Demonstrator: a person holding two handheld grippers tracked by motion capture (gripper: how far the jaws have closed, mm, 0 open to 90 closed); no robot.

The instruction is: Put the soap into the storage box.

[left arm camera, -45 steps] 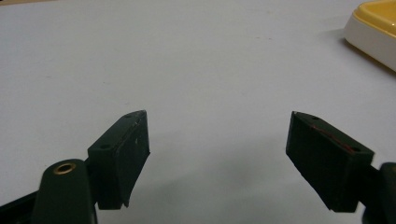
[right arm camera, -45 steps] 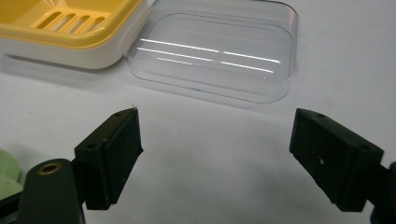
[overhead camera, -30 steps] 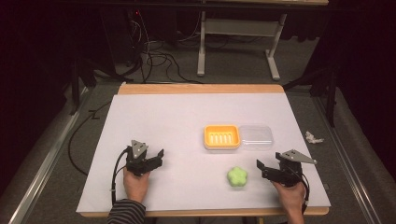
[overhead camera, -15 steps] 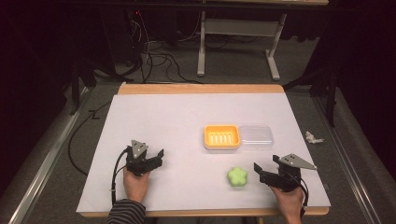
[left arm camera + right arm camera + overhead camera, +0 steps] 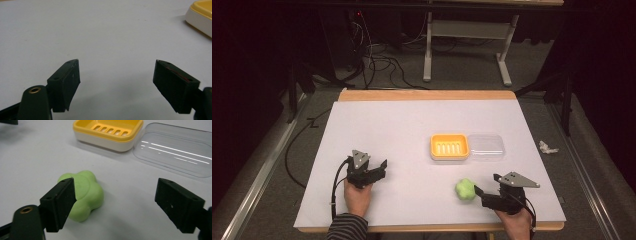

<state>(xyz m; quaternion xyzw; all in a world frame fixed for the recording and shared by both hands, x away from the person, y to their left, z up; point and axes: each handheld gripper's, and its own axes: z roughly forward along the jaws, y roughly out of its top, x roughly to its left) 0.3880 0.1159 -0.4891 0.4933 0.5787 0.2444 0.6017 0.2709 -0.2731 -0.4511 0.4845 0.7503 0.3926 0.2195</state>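
My right claw [image 5: 478, 191] sits low over the surface [image 5: 412, 130], its jaws wide apart and just now beginning to close, with the soap [image 5: 465, 189] at their mouth but not yet between them. From the right gripper view the soap [image 5: 83, 193] lies partly behind my left-hand jaw, so the claw is off to one side of it and nothing is pressed. It is a green, flower-shaped bar lying flat on the near part of the surface, a little nearer to me than the yellow dish [image 5: 449, 146] and its clear lid [image 5: 485, 146], which lie side by side. I judge it light and stiff, with a smooth, waxy skin that could slip out if squeezed on the rounded lobes. The better hold is across its middle, with the pads seated in two opposite notches between lobes, low enough to catch its flank. A firm but modest squeeze should do; too hard may dent it. My left claw [image 5: 378, 168] rests apart from all this, jaws spread on nothing.
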